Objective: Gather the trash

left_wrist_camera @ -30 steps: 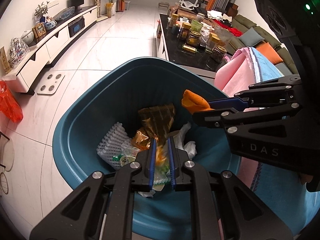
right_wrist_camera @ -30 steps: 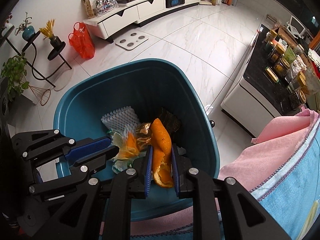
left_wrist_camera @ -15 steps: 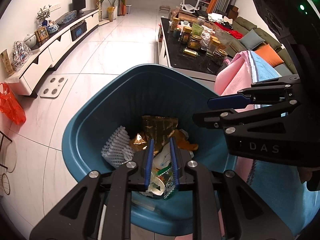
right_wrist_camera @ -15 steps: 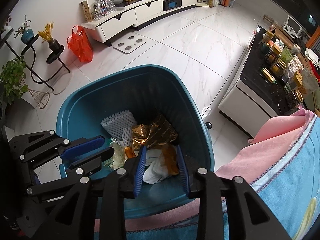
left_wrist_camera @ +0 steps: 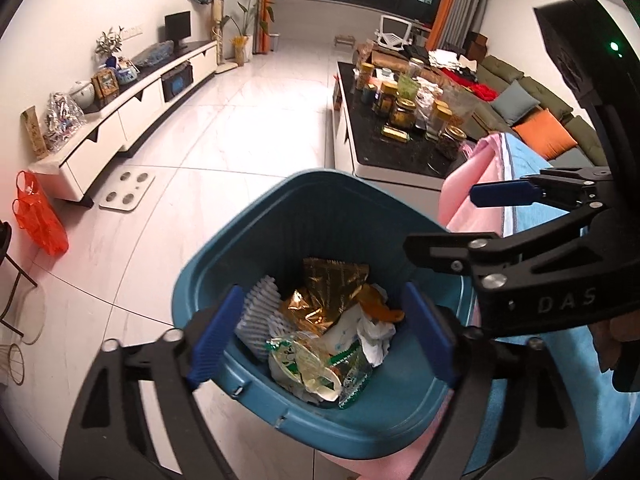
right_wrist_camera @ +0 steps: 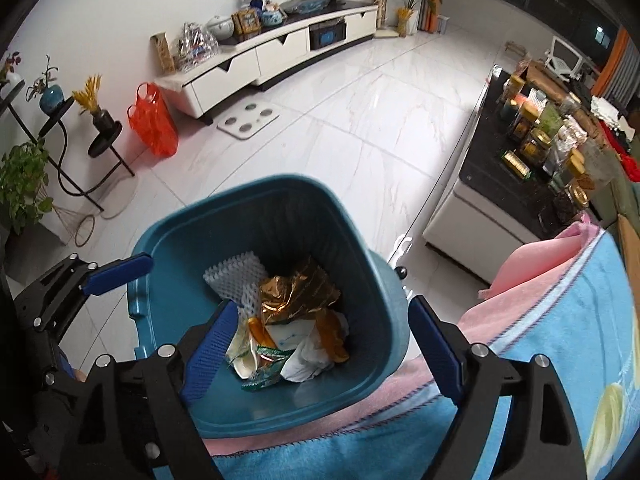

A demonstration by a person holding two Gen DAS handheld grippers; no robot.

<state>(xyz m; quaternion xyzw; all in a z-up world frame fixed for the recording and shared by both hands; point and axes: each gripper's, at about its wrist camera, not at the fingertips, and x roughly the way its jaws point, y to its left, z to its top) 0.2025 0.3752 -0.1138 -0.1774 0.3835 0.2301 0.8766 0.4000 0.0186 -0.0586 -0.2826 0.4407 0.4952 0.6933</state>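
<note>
A teal trash bin (left_wrist_camera: 320,196) stands on the floor and also shows in the right wrist view (right_wrist_camera: 256,196). It holds a gold wrapper (left_wrist_camera: 332,280), white foam netting (left_wrist_camera: 260,304), a green and white wrapper (left_wrist_camera: 316,368), tissue (left_wrist_camera: 376,336) and orange peel (left_wrist_camera: 380,304). My left gripper (left_wrist_camera: 320,340) is open and empty above the bin. My right gripper (right_wrist_camera: 324,348) is open and empty above the bin, and shows at the right of the left wrist view (left_wrist_camera: 452,220).
A pink and blue towel (right_wrist_camera: 560,320) lies by the bin's near right side. A black-topped coffee table (left_wrist_camera: 400,148) with jars stands behind. A white TV cabinet (left_wrist_camera: 120,120), an orange bag (left_wrist_camera: 38,220) and a white scale (left_wrist_camera: 128,192) are at left.
Both grippers opened wide and rose above the bin. The orange peel from the right gripper and the wrapper from the left gripper now lie in the bin.
</note>
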